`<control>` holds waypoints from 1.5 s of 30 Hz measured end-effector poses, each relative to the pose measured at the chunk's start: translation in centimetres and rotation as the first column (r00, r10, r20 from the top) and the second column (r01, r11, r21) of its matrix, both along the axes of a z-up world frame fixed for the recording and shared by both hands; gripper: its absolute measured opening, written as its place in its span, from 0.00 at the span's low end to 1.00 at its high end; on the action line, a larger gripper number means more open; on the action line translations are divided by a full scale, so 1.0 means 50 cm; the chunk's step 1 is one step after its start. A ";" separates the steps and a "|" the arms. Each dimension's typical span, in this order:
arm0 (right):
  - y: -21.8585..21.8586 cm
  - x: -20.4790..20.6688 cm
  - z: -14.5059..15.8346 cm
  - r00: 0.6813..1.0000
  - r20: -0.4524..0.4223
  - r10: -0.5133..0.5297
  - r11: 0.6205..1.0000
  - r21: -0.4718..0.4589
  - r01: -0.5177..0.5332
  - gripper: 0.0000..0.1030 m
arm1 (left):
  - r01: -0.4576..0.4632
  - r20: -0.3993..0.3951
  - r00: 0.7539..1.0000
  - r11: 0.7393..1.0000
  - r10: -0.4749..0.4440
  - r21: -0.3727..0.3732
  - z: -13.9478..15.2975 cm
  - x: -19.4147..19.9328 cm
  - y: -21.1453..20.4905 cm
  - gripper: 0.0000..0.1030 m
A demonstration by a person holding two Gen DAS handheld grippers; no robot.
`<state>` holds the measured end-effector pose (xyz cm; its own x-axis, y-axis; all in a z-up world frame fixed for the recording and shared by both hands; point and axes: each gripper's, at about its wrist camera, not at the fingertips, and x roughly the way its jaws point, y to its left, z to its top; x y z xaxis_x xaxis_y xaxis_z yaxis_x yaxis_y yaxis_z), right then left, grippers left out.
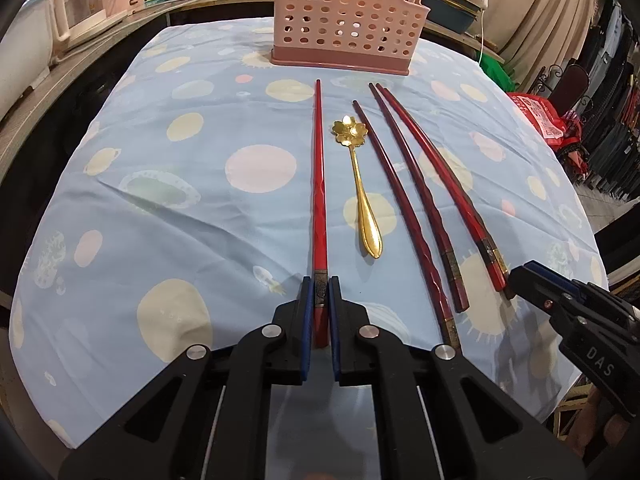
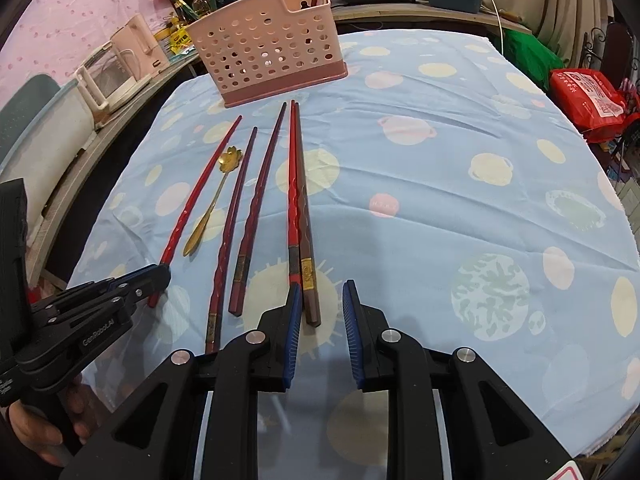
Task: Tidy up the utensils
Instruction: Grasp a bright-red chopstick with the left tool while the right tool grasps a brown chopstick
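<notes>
My left gripper [image 1: 319, 292] has its blue pads pinched on the butt end of the bright red chopstick [image 1: 318, 184], which lies flat on the spotted tablecloth [image 1: 160, 208] and points to twelve o'clock, toward the pink holder [image 1: 344, 20]. My right gripper [image 2: 318, 300] stands about half open and holds nothing; its jaws straddle the butt of the brown chopstick [image 2: 305, 216], and the red chopstick [image 2: 293, 184] touching it runs just inside the left pad.

The gold flower spoon [image 1: 362, 192] lies just at three o'clock of my held stick, with two darker chopsticks [image 1: 404, 208] beyond it.

My worries: I grip the red stick at its very end, so on lifting the long tip may sag or swivel and sweep the spoon. On the right, closing now could catch both touching sticks, or nip only one and roll the other away. The holder's openings are narrow, judging from here, so a tilted stick could jam on the rim.
</notes>
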<state>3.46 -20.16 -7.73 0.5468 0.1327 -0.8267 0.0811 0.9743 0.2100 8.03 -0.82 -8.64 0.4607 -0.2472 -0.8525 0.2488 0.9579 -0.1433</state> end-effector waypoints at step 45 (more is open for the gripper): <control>-0.023 -0.034 0.105 0.989 0.148 -0.022 1.000 -0.001 0.022 0.07 | -0.006 0.018 1.000 0.999 0.007 -0.049 0.048 -0.032 0.020 0.07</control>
